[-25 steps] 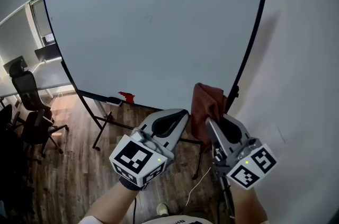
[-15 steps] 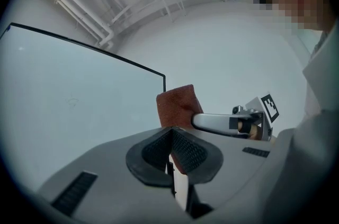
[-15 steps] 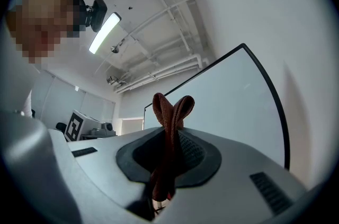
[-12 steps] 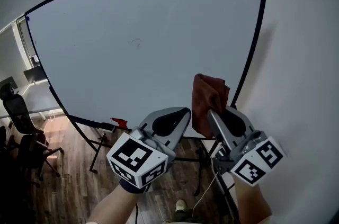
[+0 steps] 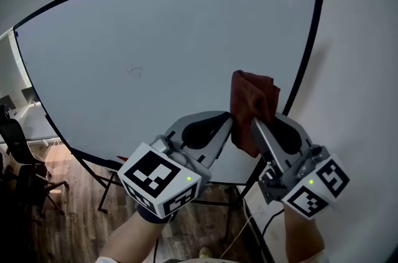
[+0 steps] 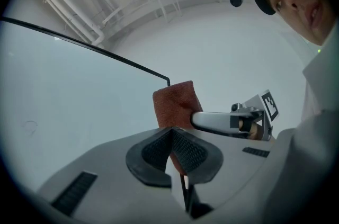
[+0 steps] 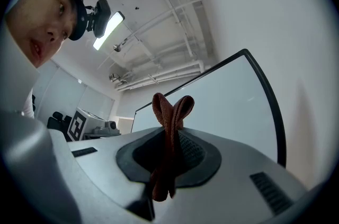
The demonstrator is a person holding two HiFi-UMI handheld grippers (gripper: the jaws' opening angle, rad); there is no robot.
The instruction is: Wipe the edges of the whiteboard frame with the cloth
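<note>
Rust-brown cloth [image 5: 254, 107] stands folded and upright, pinched between the jaws of the right gripper [image 5: 257, 125]. It is in front of the whiteboard's [image 5: 161, 50] lower right corner, just inside the black frame [image 5: 309, 50]. Whether it touches the board cannot be told. The left gripper [image 5: 225, 124] sits just beside it, toward the board's middle, jaws pressed together on nothing. Below the board's left corner, a chair [image 5: 15, 143] stands on wood floor [image 5: 74, 218].
</note>
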